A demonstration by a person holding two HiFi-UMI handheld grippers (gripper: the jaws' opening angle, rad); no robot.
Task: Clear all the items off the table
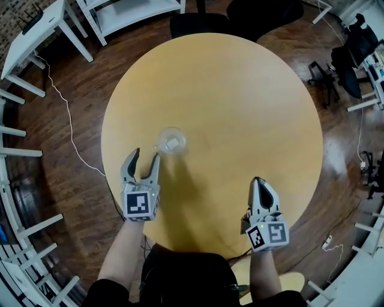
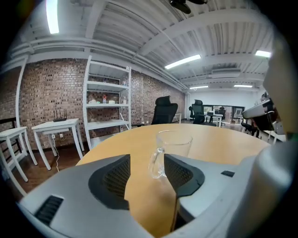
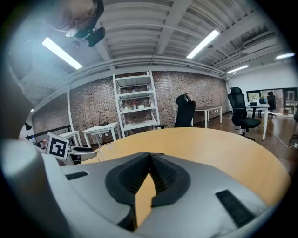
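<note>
A clear glass mug (image 1: pixel 171 142) stands upright on the round wooden table (image 1: pixel 240 90), left of its middle. My left gripper (image 1: pixel 145 154) is open just short of the mug, its fingertips a little apart from the glass. In the left gripper view the mug (image 2: pixel 173 146) turns its handle toward the left gripper (image 2: pixel 146 169), at the mouth of the gap; neither pad touches it. My right gripper (image 1: pixel 258 180) hovers shut over the table's near right part, with nothing in it. In the right gripper view its jaws (image 3: pixel 150 158) meet over bare wood.
Two black chairs (image 1: pixel 198 24) stand at the table's far edge. A white shelf unit (image 1: pixel 132 12) and a white side table (image 1: pixel 36 30) lie beyond on the left, with a cable (image 1: pixel 66 120) on the floor. Office chairs (image 1: pixel 348 54) stand at the right.
</note>
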